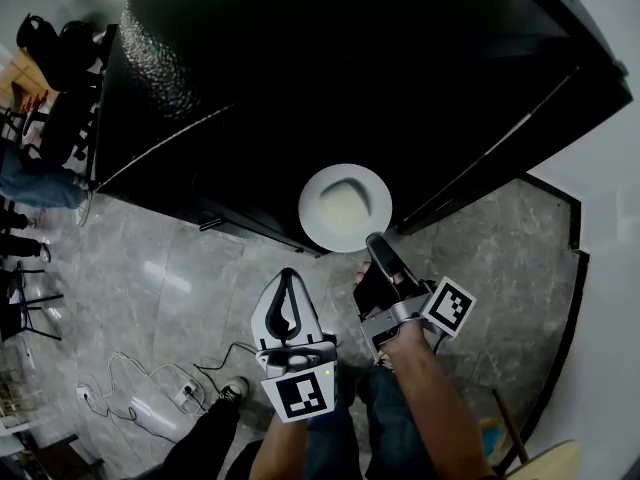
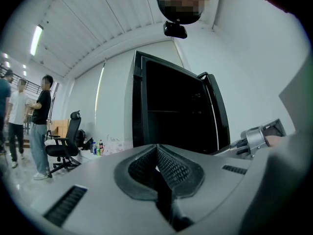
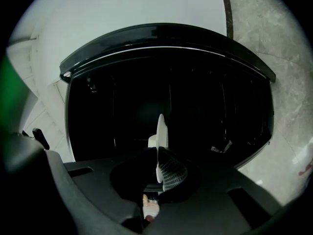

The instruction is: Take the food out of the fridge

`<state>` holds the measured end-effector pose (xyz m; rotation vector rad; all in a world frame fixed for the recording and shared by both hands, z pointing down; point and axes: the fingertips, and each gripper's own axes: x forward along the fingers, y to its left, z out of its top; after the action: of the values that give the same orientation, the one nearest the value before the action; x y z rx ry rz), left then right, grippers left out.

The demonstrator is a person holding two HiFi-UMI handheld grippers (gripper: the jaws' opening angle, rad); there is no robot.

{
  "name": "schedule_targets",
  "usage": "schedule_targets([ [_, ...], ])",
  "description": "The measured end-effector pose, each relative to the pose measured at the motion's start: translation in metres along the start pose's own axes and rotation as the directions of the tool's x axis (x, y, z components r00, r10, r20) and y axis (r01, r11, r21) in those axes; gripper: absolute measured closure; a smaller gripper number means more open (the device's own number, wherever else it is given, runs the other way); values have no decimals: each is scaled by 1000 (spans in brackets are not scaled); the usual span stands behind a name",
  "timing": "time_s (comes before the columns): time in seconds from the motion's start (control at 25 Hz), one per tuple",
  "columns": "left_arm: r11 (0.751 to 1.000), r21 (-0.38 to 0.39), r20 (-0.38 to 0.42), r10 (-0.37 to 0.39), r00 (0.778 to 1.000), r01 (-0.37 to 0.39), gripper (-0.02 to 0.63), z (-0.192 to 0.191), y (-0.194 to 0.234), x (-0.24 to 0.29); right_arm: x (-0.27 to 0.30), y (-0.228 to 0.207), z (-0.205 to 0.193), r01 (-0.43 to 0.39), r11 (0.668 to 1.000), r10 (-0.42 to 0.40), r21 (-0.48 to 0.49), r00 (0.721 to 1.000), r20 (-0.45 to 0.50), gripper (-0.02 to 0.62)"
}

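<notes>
Here, clamped on the edge of a white plate (image 3: 160, 126): right gripper (image 3: 159, 169), jaws nearly closed, plate edge-on at centre frame, pale food (image 3: 152, 141) on its left face. In the head view, plate level at centre, just before the black fridge (image 1: 300, 78) filling the top. Pressed together, nothing between: left gripper (image 2: 157, 155) jaws, lower left of the plate, apart from it.
</notes>
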<state>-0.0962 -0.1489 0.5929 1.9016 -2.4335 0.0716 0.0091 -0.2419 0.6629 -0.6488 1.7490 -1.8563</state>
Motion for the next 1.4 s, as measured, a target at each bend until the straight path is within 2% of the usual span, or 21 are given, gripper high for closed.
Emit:
schedule_targets([
  [0.72,1000,-23,10,20,1000,-19,592,34,12,-1,-29,45,-11,-10,1000,10,-9,1000,-25,568],
  [0.88,1000,18,33,1,999,-1,592,44,13,-7,-46,53,-15,1,1000,-2,-16,1000,-28,566],
  [1.04,999,-23,19,24,1000,-23,594,49,14,-13,-59,64,-18,7,1000,-8,-21,999,-33,566],
  [1.2,1000,27,25,2,1000,-3,594,53,11,-21,-67,77,-20,-4,1000,4,-23,999,-33,566],
  [1.28,1000,27,30,4,1000,-5,592,55,11,-24,-71,84,-21,-14,1000,13,-20,999,-30,567],
  [1.4,999,39,72,-9,997,6,594,65,9,-26,-76,93,-23,-24,1000,23,-17,999,-27,566],
])
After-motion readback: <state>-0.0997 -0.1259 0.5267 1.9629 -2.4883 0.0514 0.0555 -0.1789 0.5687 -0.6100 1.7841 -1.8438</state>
